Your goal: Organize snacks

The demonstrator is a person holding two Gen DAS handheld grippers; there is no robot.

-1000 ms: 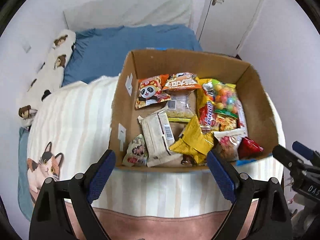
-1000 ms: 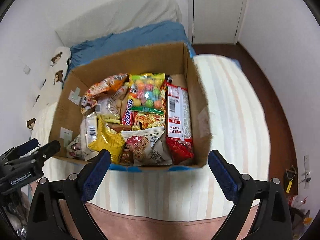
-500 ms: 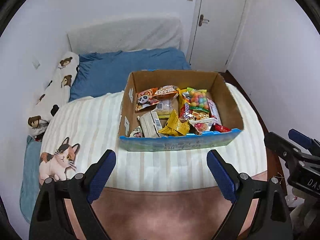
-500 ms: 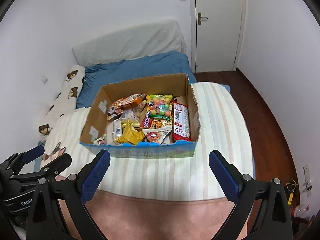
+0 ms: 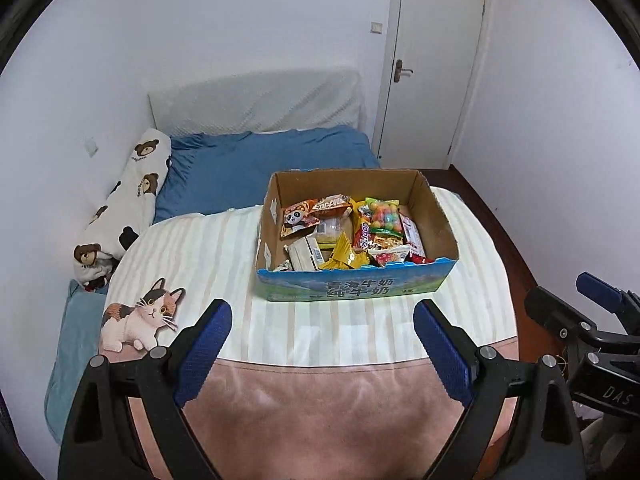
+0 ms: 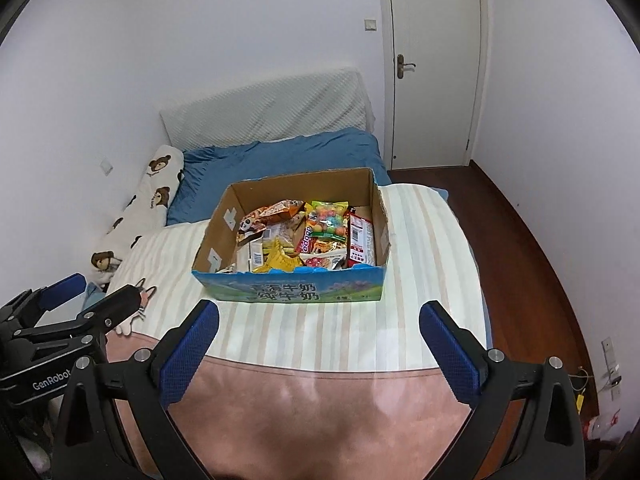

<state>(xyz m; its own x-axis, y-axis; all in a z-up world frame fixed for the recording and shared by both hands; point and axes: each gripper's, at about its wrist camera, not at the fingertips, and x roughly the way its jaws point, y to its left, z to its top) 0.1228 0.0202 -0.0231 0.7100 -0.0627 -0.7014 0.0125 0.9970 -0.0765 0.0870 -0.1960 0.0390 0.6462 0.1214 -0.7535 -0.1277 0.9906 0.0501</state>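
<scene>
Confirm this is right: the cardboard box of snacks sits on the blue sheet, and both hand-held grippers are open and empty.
Wrong in one respect: the cardboard box sits on the striped blanket, not the blue sheet, as the left wrist view shows. Both the left hand-held gripper and right hand-held gripper are open, empty.

Soft, even room light fills both wrist views, slightly cool and moderately bright, with no hard shadows. The fisheye lens bends the white walls and the white panelled door [image 5: 434, 60] far ahead of each tool, and black vignette rings the corners. A faint pale sheen streaks the pink bed cover [image 6: 320, 408] between the fingers. Focus stays sharp throughout.
</scene>
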